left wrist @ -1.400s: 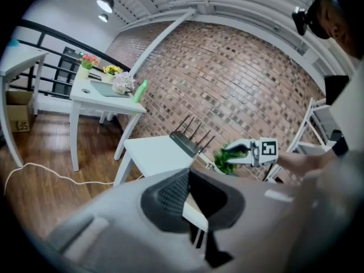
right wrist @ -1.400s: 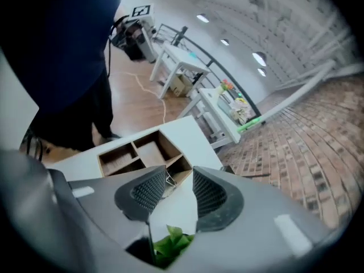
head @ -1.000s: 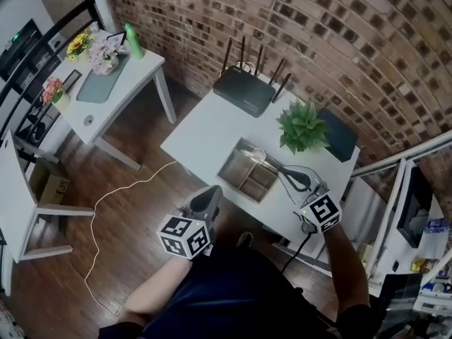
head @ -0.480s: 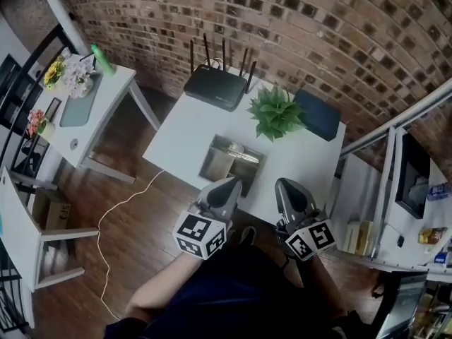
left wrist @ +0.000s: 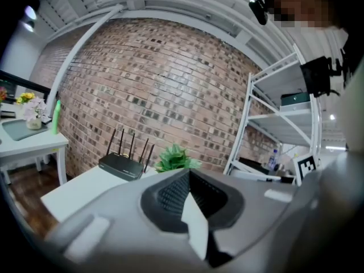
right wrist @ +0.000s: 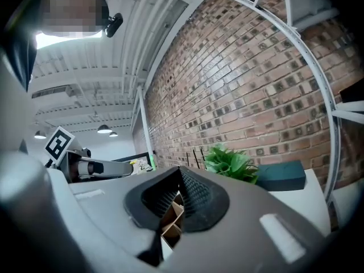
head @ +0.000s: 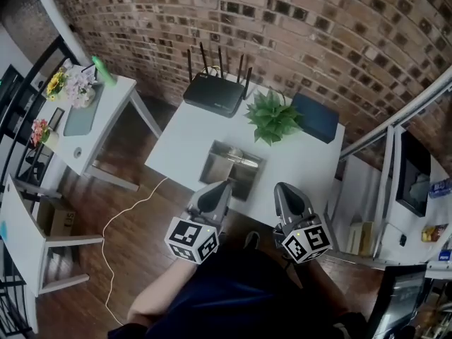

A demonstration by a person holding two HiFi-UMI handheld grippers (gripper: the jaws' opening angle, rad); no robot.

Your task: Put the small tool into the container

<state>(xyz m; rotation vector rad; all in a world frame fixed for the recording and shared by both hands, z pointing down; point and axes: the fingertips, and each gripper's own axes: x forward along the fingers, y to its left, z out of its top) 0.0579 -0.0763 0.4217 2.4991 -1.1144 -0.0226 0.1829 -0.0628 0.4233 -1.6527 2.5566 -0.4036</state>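
Head view shows left gripper [head: 215,190] and right gripper [head: 285,191] closed, empty, at the near edge of the white table [head: 185,134], grey metal container [head: 211,165] just ahead between them, red brick wall [head: 296,34] beyond, dark wooden floor [head: 134,221] beneath

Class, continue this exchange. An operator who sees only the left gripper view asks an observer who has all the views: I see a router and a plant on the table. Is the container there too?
Observer: Yes. The head view shows the metal container on the white table, nearer the person than the plant.
Operator: Is the other gripper carrying anything?
Observer: No. In its own view the right gripper has its jaws together, with nothing between them.
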